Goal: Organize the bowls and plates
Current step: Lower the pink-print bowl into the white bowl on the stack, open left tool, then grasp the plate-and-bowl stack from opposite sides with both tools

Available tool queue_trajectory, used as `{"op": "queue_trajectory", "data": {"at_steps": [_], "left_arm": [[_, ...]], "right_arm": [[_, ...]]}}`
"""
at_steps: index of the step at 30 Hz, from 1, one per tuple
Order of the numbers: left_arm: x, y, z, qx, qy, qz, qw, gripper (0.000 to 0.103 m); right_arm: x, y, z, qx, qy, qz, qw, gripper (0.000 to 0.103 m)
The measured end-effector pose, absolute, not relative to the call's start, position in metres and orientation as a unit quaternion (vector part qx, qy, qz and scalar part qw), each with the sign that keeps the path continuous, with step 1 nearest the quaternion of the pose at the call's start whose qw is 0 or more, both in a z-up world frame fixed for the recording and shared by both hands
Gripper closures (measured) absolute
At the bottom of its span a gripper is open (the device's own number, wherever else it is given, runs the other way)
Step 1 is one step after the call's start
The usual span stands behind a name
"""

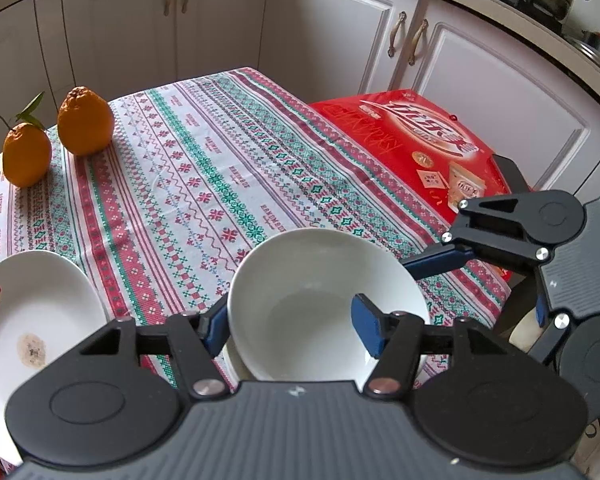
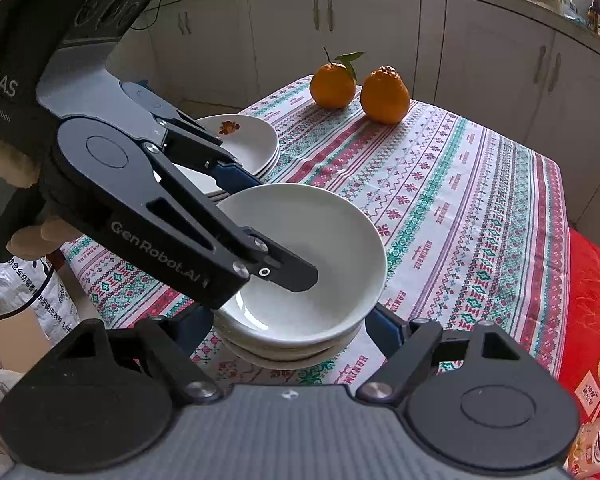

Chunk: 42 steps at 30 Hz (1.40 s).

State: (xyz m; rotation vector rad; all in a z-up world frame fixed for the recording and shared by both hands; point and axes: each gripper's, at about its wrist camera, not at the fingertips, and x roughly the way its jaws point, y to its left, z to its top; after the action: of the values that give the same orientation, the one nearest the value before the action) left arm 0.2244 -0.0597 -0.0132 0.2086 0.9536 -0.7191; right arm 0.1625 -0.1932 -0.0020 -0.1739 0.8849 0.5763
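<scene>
A white bowl (image 1: 320,296) tops a stack of white bowls (image 2: 296,340) near the table's front edge. My left gripper (image 1: 290,326) is open, with one finger outside the bowl's left wall and the other inside the bowl; it also shows in the right wrist view (image 2: 268,228). My right gripper (image 2: 288,324) is open and straddles the bowl stack low down, its fingers on either side. One of its fingers (image 1: 440,260) reaches the bowl's far right rim. A stack of white plates (image 2: 248,140) with a flower print lies to the left (image 1: 32,320).
Two oranges (image 1: 60,136) stand at the far corner of the patterned tablecloth (image 1: 220,176). A red gift box (image 1: 420,148) lies past the table's right edge. White cabinets (image 1: 340,28) line the back. A pot sits on the counter.
</scene>
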Motion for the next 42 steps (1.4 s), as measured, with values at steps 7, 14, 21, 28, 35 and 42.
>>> {"op": "queue_trajectory", "data": {"at_steps": [7, 14, 21, 28, 35, 42], "left_arm": [[0.225, -0.057, -0.014, 0.089, 0.447, -0.341, 0.822, 0.040], [0.225, -0.051, -0.011, 0.090, 0.437, -0.335, 0.830, 0.030], [0.226, -0.043, 0.000, 0.075, 0.414, -0.341, 0.841, 0.024], [0.218, -0.050, 0.009, 0.062, 0.384, -0.384, 0.837, 0.026], [0.221, -0.059, 0.003, 0.070, 0.388, -0.399, 0.828, 0.025], [0.234, -0.057, -0.007, 0.060, 0.404, -0.381, 0.829, 0.025]], "right_arm": [[0.163, -0.194, -0.003, -0.078, 0.423, 0.277, 0.859, 0.016], [0.155, -0.190, 0.001, -0.094, 0.401, 0.285, 0.866, 0.000], [0.152, -0.191, 0.007, -0.103, 0.393, 0.284, 0.869, 0.000], [0.147, -0.195, 0.009, -0.091, 0.389, 0.277, 0.874, 0.000], [0.147, -0.198, 0.009, -0.079, 0.388, 0.270, 0.878, 0.000], [0.142, -0.202, 0.011, -0.075, 0.385, 0.264, 0.881, 0.000]]}}
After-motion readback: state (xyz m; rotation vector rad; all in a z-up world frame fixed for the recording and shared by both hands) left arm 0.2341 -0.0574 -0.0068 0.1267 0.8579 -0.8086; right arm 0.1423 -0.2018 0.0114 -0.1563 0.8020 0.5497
